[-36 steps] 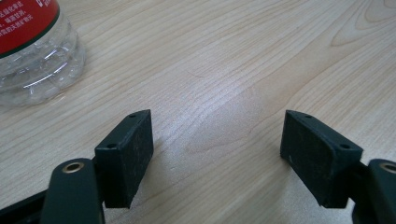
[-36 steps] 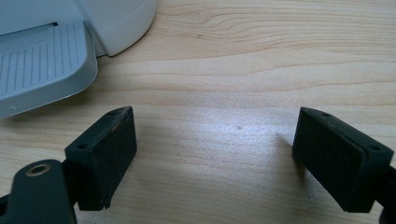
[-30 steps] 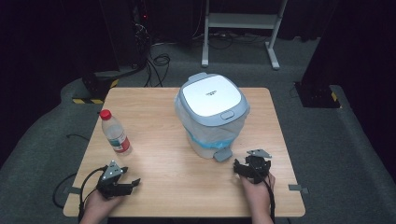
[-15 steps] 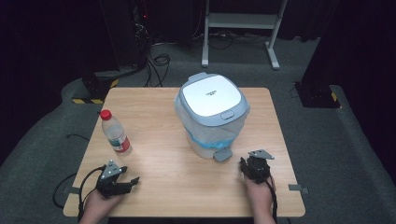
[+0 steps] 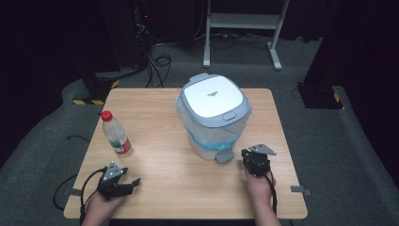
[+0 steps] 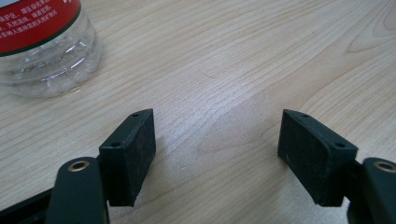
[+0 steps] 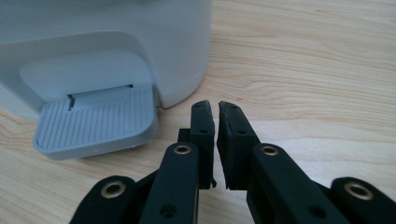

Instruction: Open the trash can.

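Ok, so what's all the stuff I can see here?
Pedal bin: one, white and grey, blue liner, middle of table.
Water bottle: one, clear, red cap, table's left side.
Table: one, light wood.
Metal frame: one, white, floor behind.
Left hand-held gripper: one, black, jaws apart, just been opening, nothing between.
Right hand-held gripper: one, black, jaws just been closing, nothing between, beside the bin's pedal.

tongs (image 7: 215,114): black, brass-ringed rivets | pads (image 6: 133,144): two screw holes | cable: black | plate: grey
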`<move>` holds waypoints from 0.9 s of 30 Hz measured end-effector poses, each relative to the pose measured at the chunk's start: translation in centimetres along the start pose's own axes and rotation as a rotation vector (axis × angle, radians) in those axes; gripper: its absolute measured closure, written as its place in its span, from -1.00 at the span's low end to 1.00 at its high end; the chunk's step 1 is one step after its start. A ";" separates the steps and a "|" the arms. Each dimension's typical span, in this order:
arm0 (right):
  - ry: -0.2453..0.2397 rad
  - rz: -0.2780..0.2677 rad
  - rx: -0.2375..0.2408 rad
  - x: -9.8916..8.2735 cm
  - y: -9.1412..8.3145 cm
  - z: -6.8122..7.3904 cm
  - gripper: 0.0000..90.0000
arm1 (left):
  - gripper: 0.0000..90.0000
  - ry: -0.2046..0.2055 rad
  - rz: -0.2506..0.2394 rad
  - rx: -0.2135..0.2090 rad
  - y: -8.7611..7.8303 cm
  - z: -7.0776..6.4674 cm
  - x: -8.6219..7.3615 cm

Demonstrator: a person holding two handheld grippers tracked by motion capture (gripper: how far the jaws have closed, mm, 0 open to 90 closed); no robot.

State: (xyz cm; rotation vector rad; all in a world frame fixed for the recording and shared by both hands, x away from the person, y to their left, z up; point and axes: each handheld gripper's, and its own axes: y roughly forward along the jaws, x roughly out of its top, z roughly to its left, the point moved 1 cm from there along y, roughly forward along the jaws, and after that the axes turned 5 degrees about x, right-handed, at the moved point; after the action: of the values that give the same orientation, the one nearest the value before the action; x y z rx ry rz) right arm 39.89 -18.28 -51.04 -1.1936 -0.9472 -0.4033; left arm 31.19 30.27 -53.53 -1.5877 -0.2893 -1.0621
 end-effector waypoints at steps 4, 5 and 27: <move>-0.020 0.031 0.025 -0.1 0.8 0.9 0.91 | -0.39 -0.001 0.000 0.000 0.0 0.0 0.0; -0.020 0.031 0.025 -0.1 0.8 0.9 0.91 | -0.39 -0.001 0.000 0.000 0.0 0.0 0.0; -0.141 0.038 0.134 -0.4 0.7 7.3 0.99 | -0.39 -0.012 -0.003 0.007 -0.1 0.0 -0.1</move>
State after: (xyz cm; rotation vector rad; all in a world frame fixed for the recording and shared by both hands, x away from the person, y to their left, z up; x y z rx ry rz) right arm 37.15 -11.42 -51.29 -1.1269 -1.0545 -0.2242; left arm 31.10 30.31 -53.55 -1.5883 -0.3037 -1.0532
